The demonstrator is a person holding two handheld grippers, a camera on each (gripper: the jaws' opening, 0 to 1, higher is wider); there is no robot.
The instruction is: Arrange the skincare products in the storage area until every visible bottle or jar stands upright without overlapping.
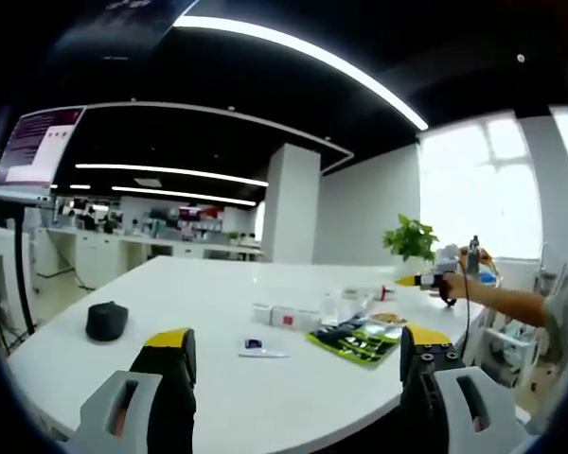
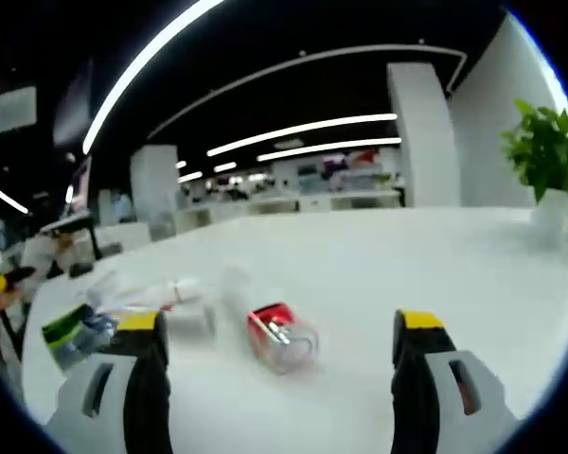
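A clear jar with a red lid [image 2: 279,338] lies on its side on the white table [image 2: 379,255], just ahead of my right gripper [image 2: 279,326], whose jaws stand open on either side of it without touching. White tubes [image 2: 166,293] lie blurred to its left, beside a green and black pouch [image 2: 76,333]. My left gripper [image 1: 298,352] is open and empty over the near table edge. Ahead of it lie a small white sachet [image 1: 261,348], the pouch [image 1: 357,339], white tubes [image 1: 284,315] and a clear jar [image 1: 336,307]. My right gripper [image 1: 428,280] reaches in from the right on a person's arm [image 1: 506,303].
A black rounded object [image 1: 105,321] rests at the table's left. A potted plant [image 1: 412,241] stands at the far right corner, seen again as the plant [image 2: 549,151]. Desks and a white pillar [image 1: 290,203] fill the office behind.
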